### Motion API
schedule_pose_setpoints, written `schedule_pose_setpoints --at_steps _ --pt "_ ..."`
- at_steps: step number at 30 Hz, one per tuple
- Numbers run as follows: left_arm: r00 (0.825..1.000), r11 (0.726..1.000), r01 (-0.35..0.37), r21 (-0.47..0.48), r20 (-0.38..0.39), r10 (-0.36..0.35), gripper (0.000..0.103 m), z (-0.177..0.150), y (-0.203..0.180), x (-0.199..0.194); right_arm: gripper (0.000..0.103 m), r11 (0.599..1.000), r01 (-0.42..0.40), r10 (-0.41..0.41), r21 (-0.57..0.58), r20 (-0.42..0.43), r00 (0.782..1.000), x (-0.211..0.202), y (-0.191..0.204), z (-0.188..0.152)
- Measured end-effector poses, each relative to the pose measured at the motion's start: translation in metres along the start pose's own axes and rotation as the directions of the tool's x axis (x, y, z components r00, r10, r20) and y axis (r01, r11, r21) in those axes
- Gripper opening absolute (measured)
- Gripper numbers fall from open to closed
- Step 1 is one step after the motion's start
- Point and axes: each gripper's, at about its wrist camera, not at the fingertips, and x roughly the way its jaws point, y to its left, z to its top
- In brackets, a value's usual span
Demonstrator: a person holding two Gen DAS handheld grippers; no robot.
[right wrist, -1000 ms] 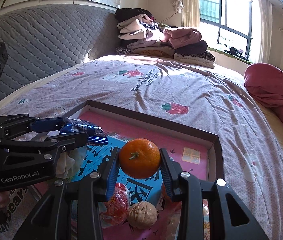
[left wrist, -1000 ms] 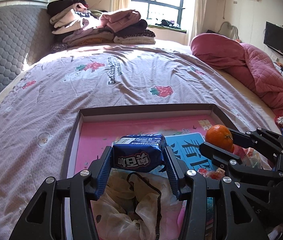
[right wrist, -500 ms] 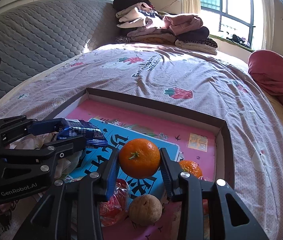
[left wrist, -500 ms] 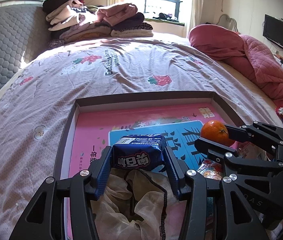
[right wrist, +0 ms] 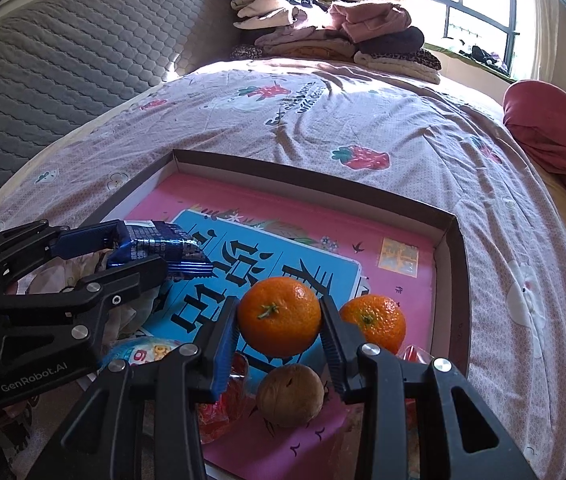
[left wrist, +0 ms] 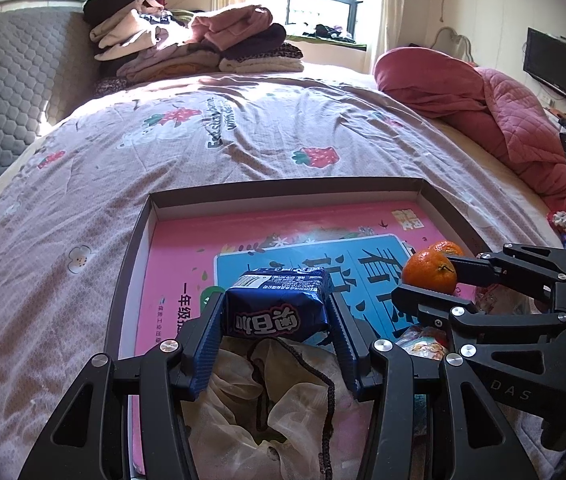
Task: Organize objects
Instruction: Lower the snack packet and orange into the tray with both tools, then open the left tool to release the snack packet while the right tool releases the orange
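Note:
A shallow cardboard tray [left wrist: 291,185] with a pink and blue printed floor lies on the bed. My left gripper [left wrist: 277,312] is shut on a blue snack packet [left wrist: 277,310], held above a crumpled mesh drawstring bag [left wrist: 283,408] in the tray's near left. That packet [right wrist: 155,246] also shows at the left of the right wrist view. My right gripper [right wrist: 279,318] is shut on an orange tangerine [right wrist: 279,316], which appears again as the tangerine [left wrist: 429,271] in the left wrist view. Under it lie a second tangerine [right wrist: 375,322], a walnut [right wrist: 290,395] and red wrapped sweets [right wrist: 227,404].
The tray [right wrist: 457,280] rests on a strawberry-print bedsheet [left wrist: 203,140]. Folded clothes [left wrist: 195,44] are stacked at the bed's far end. A pink quilt [left wrist: 483,108] is bunched at the right. A grey padded headboard [right wrist: 63,60] runs along the left.
Both views have tilted down, so more of the tray floor shows. A second tangerine has come into view beside the held one. Both grips are unchanged.

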Motion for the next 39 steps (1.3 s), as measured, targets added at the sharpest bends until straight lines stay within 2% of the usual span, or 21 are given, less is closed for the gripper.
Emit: schedule_pose_setpoints --at_steps 23,37,39 --pt "1.000 1.000 -0.005 0.006 -0.012 0.005 0.054 -0.002 -0.002 -0.004 0.040 1.000 0.000 0.000 0.008 -0.022 1.000 -0.001 0.000 0.000" --pt "0.999 1.000 -0.011 0.020 -0.038 0.012 0.054 -0.001 -0.004 -0.014 0.040 1.000 -0.012 0.014 0.015 -0.131 0.991 0.004 -0.002 0.004" --pt "0.999 1.000 -0.011 0.018 -0.038 0.012 0.054 -0.002 -0.004 -0.017 0.040 1.000 0.011 -0.010 0.008 -0.152 0.988 0.007 -0.002 0.004"
